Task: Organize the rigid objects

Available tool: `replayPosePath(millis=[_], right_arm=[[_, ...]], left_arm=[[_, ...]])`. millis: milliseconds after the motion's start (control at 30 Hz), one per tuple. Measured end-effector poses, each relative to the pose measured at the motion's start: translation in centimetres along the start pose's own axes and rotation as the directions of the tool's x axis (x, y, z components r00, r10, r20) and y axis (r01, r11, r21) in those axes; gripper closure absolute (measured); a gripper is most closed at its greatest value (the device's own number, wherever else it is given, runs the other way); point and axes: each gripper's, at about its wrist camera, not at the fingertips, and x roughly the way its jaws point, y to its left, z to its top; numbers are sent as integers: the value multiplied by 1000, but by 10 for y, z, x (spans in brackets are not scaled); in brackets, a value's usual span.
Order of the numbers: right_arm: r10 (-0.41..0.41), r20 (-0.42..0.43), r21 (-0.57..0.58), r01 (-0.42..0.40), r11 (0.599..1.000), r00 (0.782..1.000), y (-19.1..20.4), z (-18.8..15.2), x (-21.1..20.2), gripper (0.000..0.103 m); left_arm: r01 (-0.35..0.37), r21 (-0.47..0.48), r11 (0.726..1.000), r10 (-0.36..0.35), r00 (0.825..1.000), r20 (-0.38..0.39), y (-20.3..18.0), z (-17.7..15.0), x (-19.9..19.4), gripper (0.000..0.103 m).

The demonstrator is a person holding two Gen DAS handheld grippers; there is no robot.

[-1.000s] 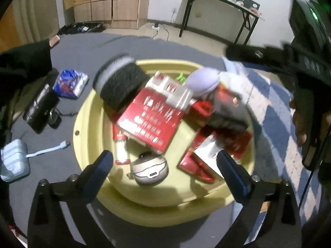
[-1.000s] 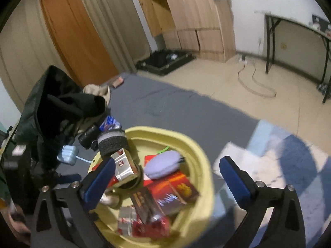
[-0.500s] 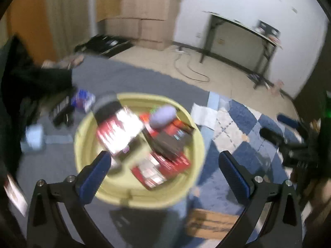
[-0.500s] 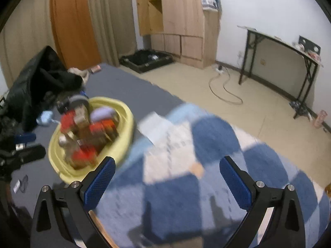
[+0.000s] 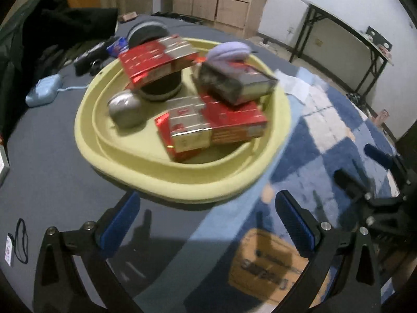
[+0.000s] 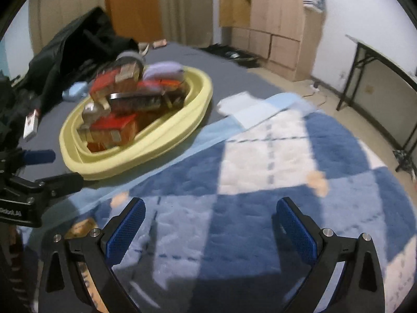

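Sitting on a dark grey bed cover point(image 5: 52, 161), a pale yellow, rounded plastic basin point(image 5: 166, 177) with a thick double rim holds a jumble of hard things. Glossy red and silver cardboard cartons point(image 5: 211, 125) lie stacked at angles; a dark brown box point(image 5: 234, 83) rests tilted on top of them, with a soft-looking lavender oval pouch point(image 5: 229, 50) behind it. A smooth silver-grey rounded case point(image 5: 125, 107) sits against the near-left inner wall, and a black cylinder with a grey band point(image 5: 146, 32) leans at the far rim, partly under another red carton.

Both grippers are released and empty. The left gripper point(image 5: 208, 221) has its blue ribbed fingers point(image 5: 120, 224) spread wide, just short of the basin's near rim, which lies straight ahead between them but not touched. The right gripper point(image 6: 211, 229) is likewise spread, its blue textured fingers point(image 6: 297, 229) above a plush blue and white chequered blanket point(image 6: 260, 156); from there the basin lies well ahead and to the left, apart from the fingers.

Beside the basin on the cover lie a pale blue ridged case point(image 5: 44, 91) with a cable, a black bundle of fabric point(image 5: 39, 31), and a small white and red pack point(image 6: 30, 124). A flat tan cardboard piece with dark print point(image 5: 268, 266) shows under the left gripper. Wooden cabinets point(image 6: 273, 26) and a black-legged desk point(image 6: 378, 73) stand along the white wall.
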Motion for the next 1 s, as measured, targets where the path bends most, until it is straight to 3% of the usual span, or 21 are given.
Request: replayPosePath(millis=[100, 267, 533, 1000], right_arm=[[21, -25, -36, -22, 999, 999, 9, 0, 16, 0], [-13, -61, -88, 7, 996, 998, 12, 2, 35, 0], [-33, -62, -92, 27, 995, 997, 15, 3, 40, 0], [-32, -62, -91, 26, 995, 998, 14, 2, 40, 0]], left_arm=[[-8, 4, 1000, 8, 1000, -14, 7, -3, 13, 0], [-25, -9, 1000, 24, 996, -84, 8, -16, 40, 0], [-28, 16, 999, 27, 995, 97, 8, -30, 42, 0], [-34, 10, 999, 32, 993, 115, 7, -29, 42, 0]])
